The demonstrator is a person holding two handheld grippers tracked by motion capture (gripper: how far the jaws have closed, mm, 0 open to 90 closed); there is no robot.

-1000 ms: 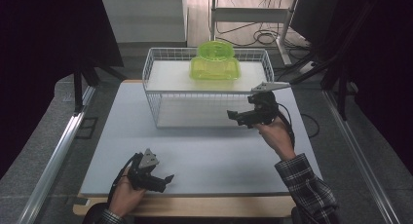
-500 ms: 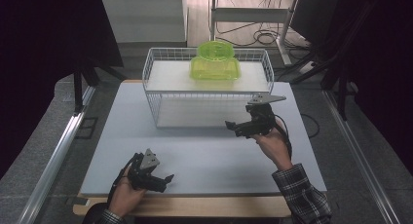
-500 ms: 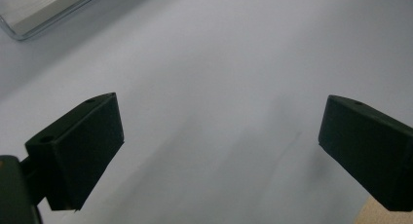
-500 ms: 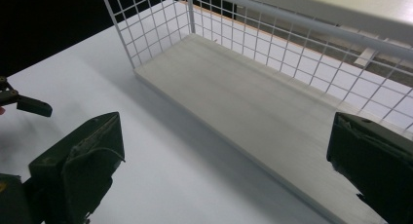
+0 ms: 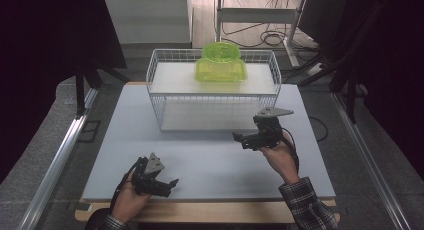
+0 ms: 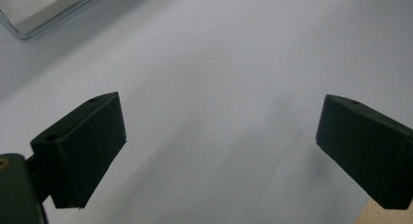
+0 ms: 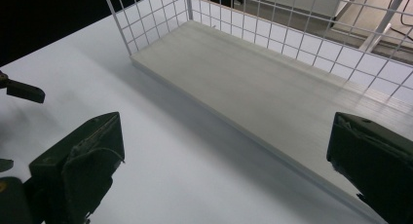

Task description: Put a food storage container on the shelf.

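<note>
A lime-green translucent plastic container (image 5: 221, 65) stands on the top shelf of a white wire rack (image 5: 212, 94) at the back of the table. My right gripper (image 5: 239, 140) hovers open in front of the rack's right half, empty. In the right gripper view its jaws (image 7: 224, 151) frame the rack's lower board (image 7: 272, 97). My left gripper (image 5: 169, 186) rests open near the front edge at the left, nothing between its jaws (image 6: 219, 151), with only the white mat beneath.
A white mat (image 5: 200, 160) covers the table, over a wooden edge (image 5: 210, 211) at the front. An aluminium rail (image 5: 60, 155) runs along the left side. Cables lie on the floor behind the rack. The left gripper's tips (image 7: 22, 91) show at the right gripper view's left edge.
My right gripper has drawn back from the rack toward the person and lower over the mat. The left gripper has stayed put.
</note>
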